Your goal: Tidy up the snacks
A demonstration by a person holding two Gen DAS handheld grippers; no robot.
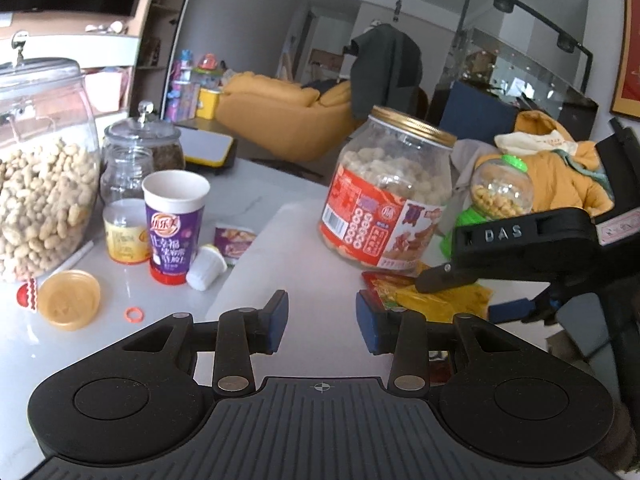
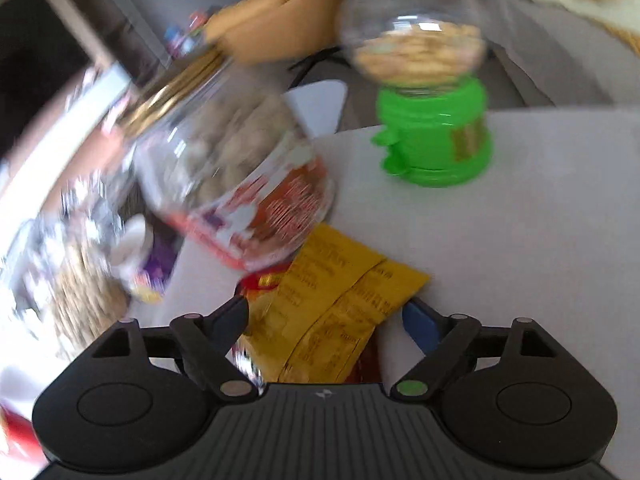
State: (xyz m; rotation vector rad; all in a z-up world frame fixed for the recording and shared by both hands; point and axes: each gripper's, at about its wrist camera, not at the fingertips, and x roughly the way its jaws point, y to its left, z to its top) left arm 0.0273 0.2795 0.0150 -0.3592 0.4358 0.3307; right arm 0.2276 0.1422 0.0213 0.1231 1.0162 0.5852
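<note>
A yellow snack packet (image 2: pixel 332 312) lies on the white tray, in front of a red-labelled jar with a gold lid (image 2: pixel 228 176). My right gripper (image 2: pixel 328 320) is open, its fingers on either side of the packet's near end. In the left wrist view the right gripper (image 1: pixel 476 292) reaches in from the right over the same packet (image 1: pixel 436 298). My left gripper (image 1: pixel 322 322) is open and empty above the tray, in front of the jar (image 1: pixel 384 196). A green-based dispenser of nuts (image 2: pixel 424 80) stands behind; it also shows in the left wrist view (image 1: pixel 496 192).
On the left stand a big peanut jar (image 1: pixel 40 176), two glass lidded jars (image 1: pixel 140 152), a purple cup (image 1: pixel 174 224), a small yellow tub (image 1: pixel 124 236), a yellow lid (image 1: pixel 68 300), a white pod (image 1: pixel 206 266) and a small sachet (image 1: pixel 232 242). Orange clothing (image 1: pixel 556 168) lies at the right.
</note>
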